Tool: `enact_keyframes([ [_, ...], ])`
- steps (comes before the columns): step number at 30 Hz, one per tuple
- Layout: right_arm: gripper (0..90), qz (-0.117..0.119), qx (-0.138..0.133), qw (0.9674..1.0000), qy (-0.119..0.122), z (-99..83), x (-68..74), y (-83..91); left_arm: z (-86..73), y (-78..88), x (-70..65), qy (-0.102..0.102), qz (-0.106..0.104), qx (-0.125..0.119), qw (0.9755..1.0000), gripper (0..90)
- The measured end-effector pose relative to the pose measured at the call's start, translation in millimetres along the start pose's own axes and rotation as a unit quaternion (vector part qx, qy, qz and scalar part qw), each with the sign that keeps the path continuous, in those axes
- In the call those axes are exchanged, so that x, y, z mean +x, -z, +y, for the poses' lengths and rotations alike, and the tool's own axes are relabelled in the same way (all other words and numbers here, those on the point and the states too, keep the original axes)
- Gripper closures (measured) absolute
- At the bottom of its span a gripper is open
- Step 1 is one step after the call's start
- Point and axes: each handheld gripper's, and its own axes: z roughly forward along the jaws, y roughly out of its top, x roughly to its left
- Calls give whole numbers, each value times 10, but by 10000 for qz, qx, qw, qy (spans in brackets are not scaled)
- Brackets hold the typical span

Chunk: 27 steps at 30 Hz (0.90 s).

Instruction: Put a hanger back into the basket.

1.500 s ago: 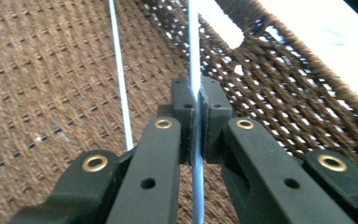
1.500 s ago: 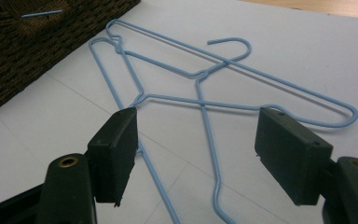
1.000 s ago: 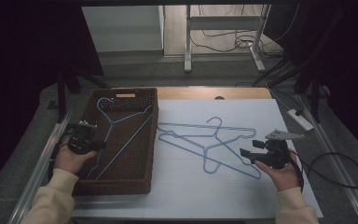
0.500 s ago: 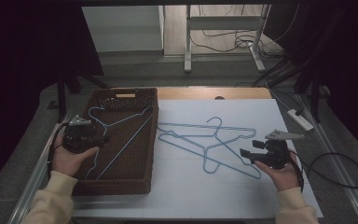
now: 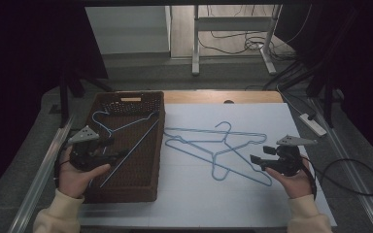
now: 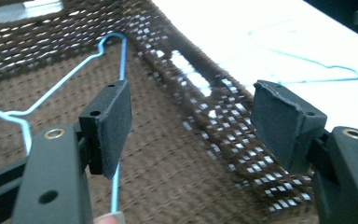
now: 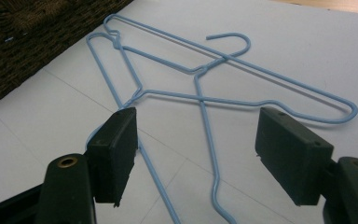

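Now my left gripper (image 5: 119,154) hangs over the dark brown woven basket (image 5: 148,99), jaws just opened wide, nothing between them.

Nearest me, my right gripper (image 5: 260,154) sits over the white table sheet (image 5: 252,204), jaws spread and empty, beside two thin light-blue wire hangers (image 5: 213,145) that lie crossed on the sheet. My right gripper view shows how they overlap (image 7: 200,98), hooks and all. My left gripper view shows the basket's open weave (image 6: 200,121) and a third blue wire hanger (image 6: 116,186) lying inside, passing under the left pad. Farther off, the high view catches a pale tag on the basket's far wall (image 5: 131,99); I can't read any writing.
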Motion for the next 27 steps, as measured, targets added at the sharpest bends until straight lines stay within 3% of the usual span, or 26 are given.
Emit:
enact_keyframes([
  [8, 302, 27, -21, 10000, 9, -1, -5, 4, -79, -39, -189, -81, -236, -243, 9994, 287],
  [11, 301, 18, -10, 10000, 10, -3, -10, 5, -96, -57, -246, -161, -225, -331, 9991, 287],
  [14, 301, 6, -13, 10000, 1, -6, -17, 4, -93, -69, -310, -307, -207, -330, 9988, 290],
  [19, 301, -2, 26, 10000, 41, -17, -16, -10, -111, -105, -434, -408, -353, -322, 9980, 290],
  [27, 301, -25, 12, 10000, 66, -8, -10, -13, -132, -156, -485, -481, -421, -281, 9976, 289],
])
